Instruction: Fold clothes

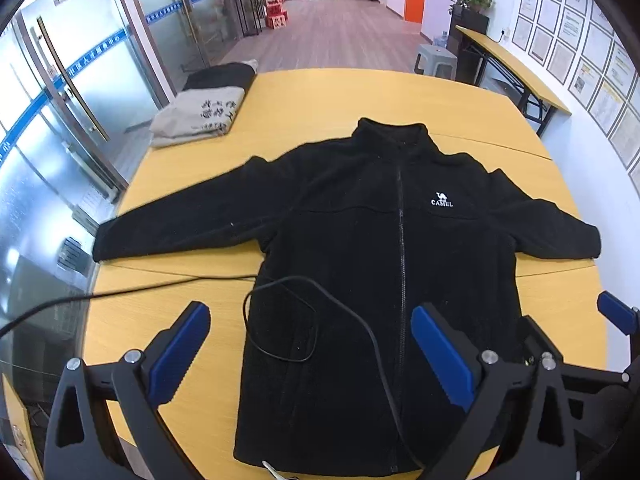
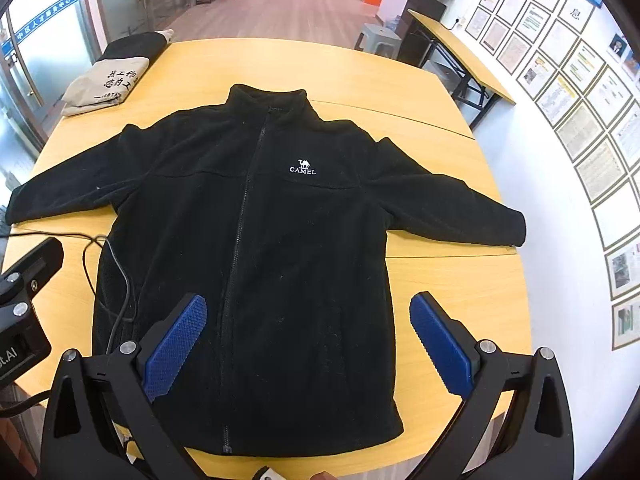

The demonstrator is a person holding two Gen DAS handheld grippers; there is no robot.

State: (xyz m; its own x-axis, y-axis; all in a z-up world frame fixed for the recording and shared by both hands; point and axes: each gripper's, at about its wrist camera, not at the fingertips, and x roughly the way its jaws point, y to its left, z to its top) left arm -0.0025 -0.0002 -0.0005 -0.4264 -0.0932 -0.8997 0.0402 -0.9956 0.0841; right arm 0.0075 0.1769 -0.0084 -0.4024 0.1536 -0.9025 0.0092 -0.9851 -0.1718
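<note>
Above the near edge of the yellow table point(image 1: 320, 92), the left gripper point(image 1: 310, 344) and right gripper point(image 2: 308, 336) hang with jaws spread wide, empty, over the hem of the black fleece jacket point(image 2: 256, 208), which lies flat, zipped, sleeves out. A black cable point(image 1: 320, 308) loops across its left side; folded clothes point(image 1: 200, 116) sit at the far left corner.

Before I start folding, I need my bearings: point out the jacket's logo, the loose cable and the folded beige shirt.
Camel logo point(image 2: 303, 166), right wrist view, embroidered chest.
Cable point(image 1: 340, 304), left wrist view, loop on jacket.
Folded beige shirt point(image 1: 200, 118), left wrist view, printed top.
</note>
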